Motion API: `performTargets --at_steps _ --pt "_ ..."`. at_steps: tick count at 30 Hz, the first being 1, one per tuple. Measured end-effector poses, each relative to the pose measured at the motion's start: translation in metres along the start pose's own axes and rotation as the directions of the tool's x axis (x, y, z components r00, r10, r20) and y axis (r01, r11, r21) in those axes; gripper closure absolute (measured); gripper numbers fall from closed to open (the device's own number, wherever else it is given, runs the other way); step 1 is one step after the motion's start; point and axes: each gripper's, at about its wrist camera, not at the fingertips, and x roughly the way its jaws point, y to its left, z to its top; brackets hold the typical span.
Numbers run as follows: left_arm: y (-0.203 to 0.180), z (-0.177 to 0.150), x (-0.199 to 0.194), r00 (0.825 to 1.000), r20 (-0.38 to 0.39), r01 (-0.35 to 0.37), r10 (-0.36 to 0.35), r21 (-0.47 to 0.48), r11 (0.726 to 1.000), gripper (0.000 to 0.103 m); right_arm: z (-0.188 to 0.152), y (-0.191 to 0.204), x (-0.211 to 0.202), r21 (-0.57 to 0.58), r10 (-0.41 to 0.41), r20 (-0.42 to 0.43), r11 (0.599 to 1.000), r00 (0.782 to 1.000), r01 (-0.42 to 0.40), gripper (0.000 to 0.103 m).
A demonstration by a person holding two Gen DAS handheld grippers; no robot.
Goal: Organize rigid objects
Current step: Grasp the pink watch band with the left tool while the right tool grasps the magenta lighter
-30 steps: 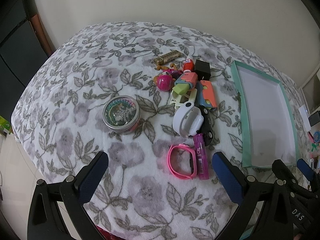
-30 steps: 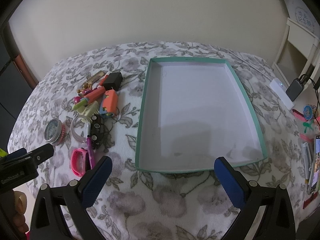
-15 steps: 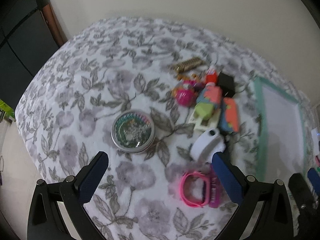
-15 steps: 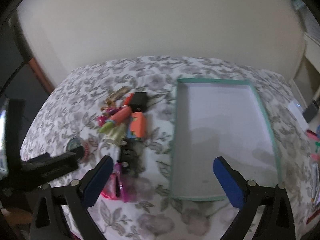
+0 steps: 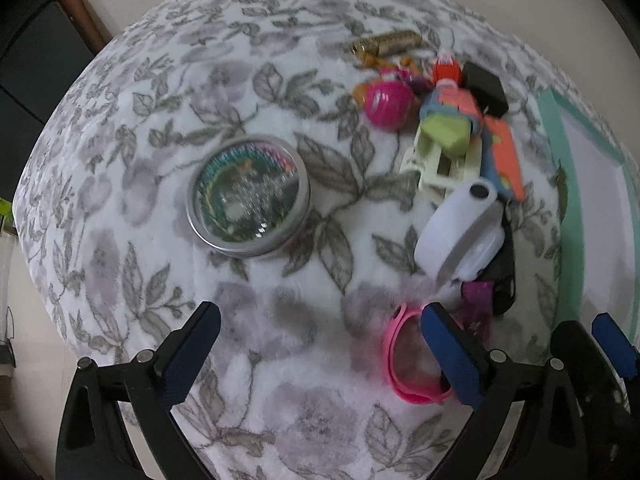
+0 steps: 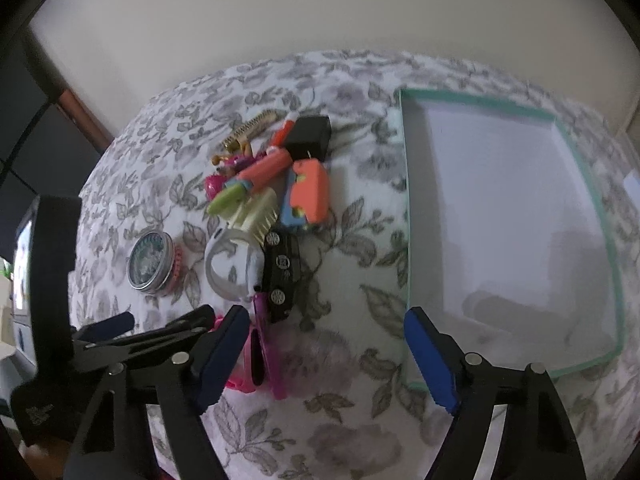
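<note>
A pile of small rigid objects lies on the floral blanket: a round tin (image 5: 248,196), a white band (image 5: 460,228), a pink watch (image 5: 400,360), a purple tube (image 5: 476,300), a cream comb (image 5: 440,164) and a black block (image 5: 484,88). My left gripper (image 5: 320,356) hangs open just below the tin, its right finger over the pink watch. My right gripper (image 6: 326,360) is closing, with no pad pressing on anything. The purple tube (image 6: 268,344) and pink watch (image 6: 244,376) lie by its left finger. The teal-rimmed tray (image 6: 404,200) sits to the right with nothing in it.
A black toy car (image 6: 282,276) lies beside the white band (image 6: 232,268). An orange and blue case (image 6: 310,192) and a gold harmonica (image 5: 388,46) lie at the far end of the pile. A dark cabinet (image 5: 36,80) stands left of the blanket's edge.
Both grippers have sunk and moved left toward the pile, so the objects look larger. The right gripper's jaws have narrowed. The left gripper now appears at the left of the right wrist view.
</note>
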Motion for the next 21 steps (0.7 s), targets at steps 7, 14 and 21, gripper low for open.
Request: performTargets --at_steps 7,14,21 --pt "-0.023 -0.009 0.007 0.999 -0.01 -0.038 0.039 0.085 0.996 0.003 -0.001 -0.003 -0.001 0.014 0.017 0.007 1.0 1.0 -0.017 0.022" --pt "-0.049 -0.014 0.016 0.998 0.008 -0.058 0.058 0.149 0.987 0.027 -0.002 -0.006 -0.003 0.033 0.029 -0.001 0.999 1.0 -0.029 0.022" --pt "-0.041 -0.01 0.012 0.999 0.005 -0.043 0.042 0.118 0.992 0.064 -0.003 -0.003 -0.003 0.024 0.035 -0.001 0.999 0.999 -0.035 0.024"
